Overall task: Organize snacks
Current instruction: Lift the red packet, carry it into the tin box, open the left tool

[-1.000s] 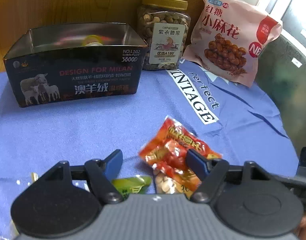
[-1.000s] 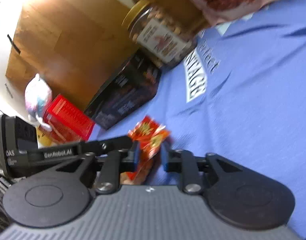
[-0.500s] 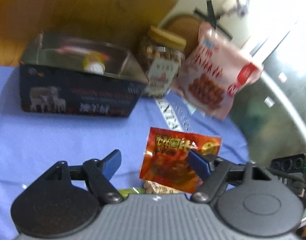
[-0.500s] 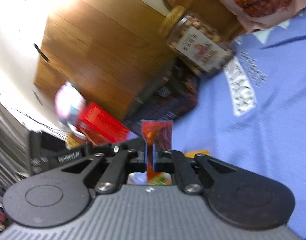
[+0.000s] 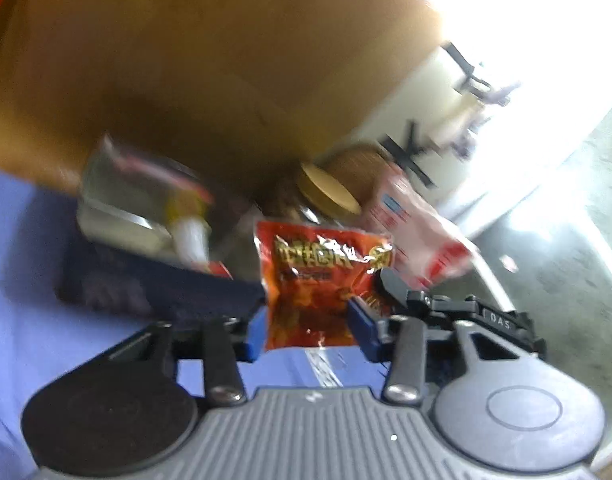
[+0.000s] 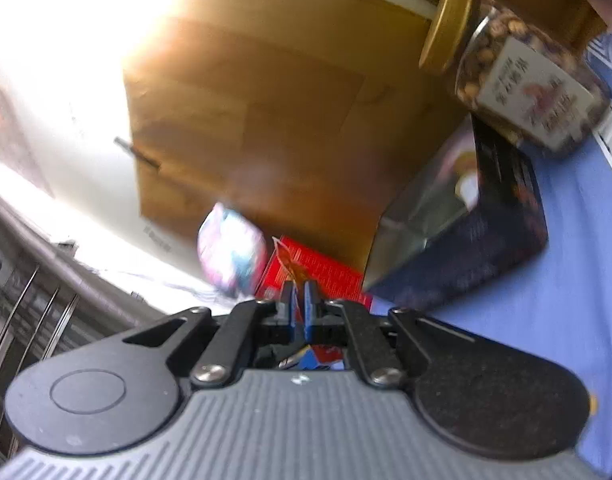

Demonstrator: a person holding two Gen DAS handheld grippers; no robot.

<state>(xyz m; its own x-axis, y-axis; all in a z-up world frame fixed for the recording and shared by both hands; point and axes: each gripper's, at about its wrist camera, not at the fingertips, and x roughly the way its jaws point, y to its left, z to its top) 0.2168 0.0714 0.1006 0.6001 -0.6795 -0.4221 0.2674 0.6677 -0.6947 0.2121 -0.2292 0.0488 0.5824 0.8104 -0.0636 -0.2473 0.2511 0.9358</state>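
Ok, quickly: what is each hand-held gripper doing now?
Left hand-held gripper: closing around the red snack packet.
Right hand-held gripper: shut on that packet's edge.

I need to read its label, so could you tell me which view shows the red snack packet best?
The left wrist view: the red packet faces the camera, printed front visible though blurred, between the closing left gripper pads. The right wrist view shows only its thin edge, pinched in the shut right gripper.
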